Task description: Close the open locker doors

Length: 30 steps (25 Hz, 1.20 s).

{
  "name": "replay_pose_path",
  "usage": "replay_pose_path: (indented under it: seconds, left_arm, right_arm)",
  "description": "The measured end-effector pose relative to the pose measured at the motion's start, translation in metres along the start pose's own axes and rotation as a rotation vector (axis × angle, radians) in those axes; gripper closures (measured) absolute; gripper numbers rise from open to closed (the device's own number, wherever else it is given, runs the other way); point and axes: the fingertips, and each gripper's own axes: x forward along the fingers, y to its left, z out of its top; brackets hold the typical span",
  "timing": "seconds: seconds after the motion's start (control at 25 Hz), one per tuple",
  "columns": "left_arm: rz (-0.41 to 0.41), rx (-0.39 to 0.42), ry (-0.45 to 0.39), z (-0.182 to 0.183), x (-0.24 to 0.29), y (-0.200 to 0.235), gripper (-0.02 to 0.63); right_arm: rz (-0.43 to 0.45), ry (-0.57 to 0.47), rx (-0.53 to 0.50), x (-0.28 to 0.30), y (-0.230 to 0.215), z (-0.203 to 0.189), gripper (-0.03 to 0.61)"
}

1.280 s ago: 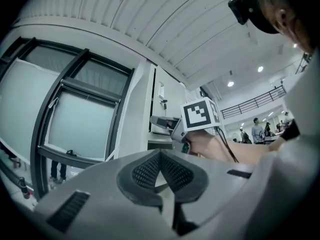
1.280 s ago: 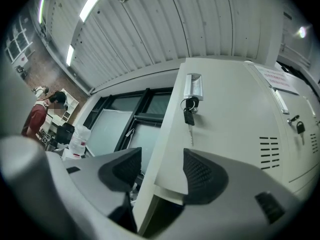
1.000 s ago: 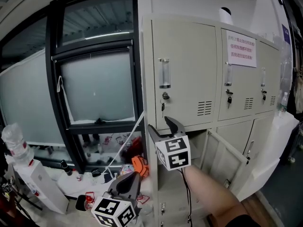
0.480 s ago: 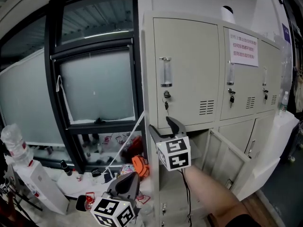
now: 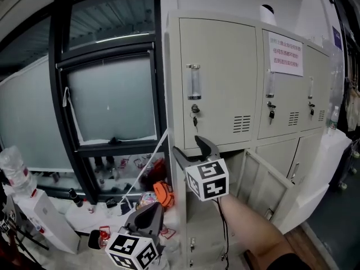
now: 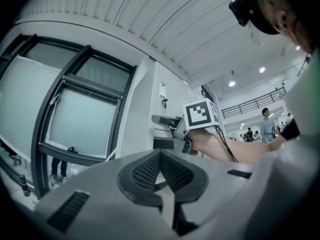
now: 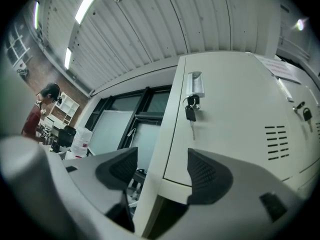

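The beige locker cabinet (image 5: 247, 16) has three closed upper doors. The upper left door (image 5: 216, 77) (image 7: 235, 114) has a key (image 5: 194, 120) (image 7: 191, 113) hanging in its lock. Below it, a lower door (image 5: 264, 179) stands swung out to the right. My right gripper (image 5: 187, 145) (image 7: 160, 164) is open at the cabinet's left corner, just under the upper left door's bottom edge. Its jaws have just been opening, and the pads press on nothing. My left gripper (image 5: 149, 215) (image 6: 160, 156) is lower left, shut and empty, away from the lockers.
A dark-framed window (image 5: 107, 94) adjoins the cabinet on the left. Beneath it lies clutter: an orange item (image 5: 164, 194), a plastic bottle (image 5: 14, 170) and a white box (image 5: 48, 218). A paper notice (image 5: 285, 53) is stuck on the middle upper door. People stand far off (image 6: 266, 124).
Both grippers keep their places and the head view has shifted slightly. The lower door hangs open as before.
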Motion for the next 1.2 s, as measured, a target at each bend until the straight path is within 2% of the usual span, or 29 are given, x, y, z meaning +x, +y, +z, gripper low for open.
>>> replay_pose_path:
  seconds: [0.16,0.36,0.8,1.0,1.2]
  left_arm:
    - [-0.029,-0.010,-0.009,0.001,-0.002,-0.014,0.611]
    - [-0.076,-0.008,-0.026,0.002,0.000,-0.045,0.611]
    - [-0.180,-0.002,-0.040,0.010,0.015,-0.157,0.611]
    - [-0.199,-0.007,-0.029,0.002,0.024,-0.222,0.611]
    - [-0.195,-0.015,-0.005,-0.009,0.023,-0.279,0.611]
  right_arm:
    - [0.000,-0.026,-0.033,-0.027,0.004,0.015,0.278]
    - [-0.004,-0.054,-0.023,-0.077,-0.003,0.033,0.278]
    - [-0.056,-0.104,-0.023,-0.213,-0.064,0.075,0.278]
    - [-0.074,-0.099,-0.014,-0.281,-0.105,0.074,0.279]
    - [-0.076,-0.064,0.019,-0.338,-0.135,0.055,0.279]
